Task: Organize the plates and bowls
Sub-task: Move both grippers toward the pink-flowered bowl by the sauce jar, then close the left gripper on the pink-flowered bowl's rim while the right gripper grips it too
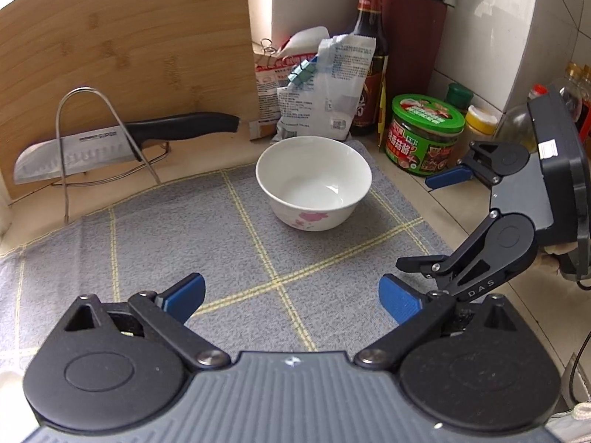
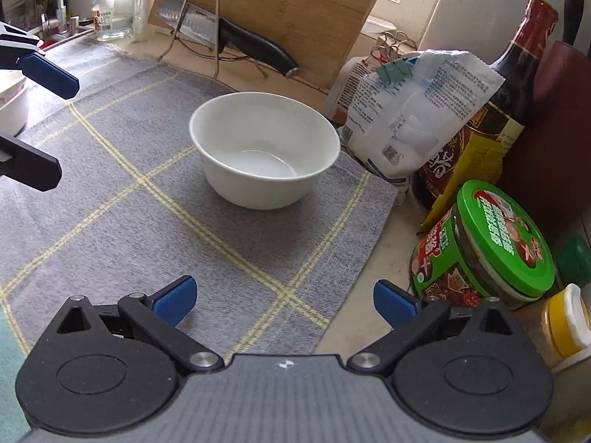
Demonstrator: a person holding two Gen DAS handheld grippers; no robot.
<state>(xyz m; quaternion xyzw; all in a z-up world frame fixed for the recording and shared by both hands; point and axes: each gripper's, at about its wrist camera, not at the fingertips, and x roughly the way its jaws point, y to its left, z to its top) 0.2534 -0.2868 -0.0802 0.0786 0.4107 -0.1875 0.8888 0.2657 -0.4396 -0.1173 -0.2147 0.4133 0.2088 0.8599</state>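
Kitchen counter space is crowded along the back with a leaning wooden cutting board [image 1: 122, 55], a black-handled knife [image 1: 129, 140] lying in a wire rack, clipped food bags, a dark sauce bottle [image 1: 371, 37] and a green-lidded jar [image 1: 424, 133], while a grey cloth mat with yellow grid lines [image 1: 166, 236] covers the working area. On that mat, near its far right corner and just in front of the bags, sits a single white ceramic bowl with a pink flower print on its outer wall [image 1: 314, 181]; it stands upright, looks empty and clean, and nothing touches it. Both tools are free of load: the left gripper [image 1: 291, 295] has its blue-padded jaws spread wide over bare mat, and the right gripper [image 2: 284, 297] is likewise spread wide and aimed toward the bowl. Another pale dish [image 2: 11, 103] shows at the left edge of the right wrist view, too cropped to identify. Judging from this, the bowl has yet to be picked up, so the sorting seems to have work remaining; how much is already done cannot be told.
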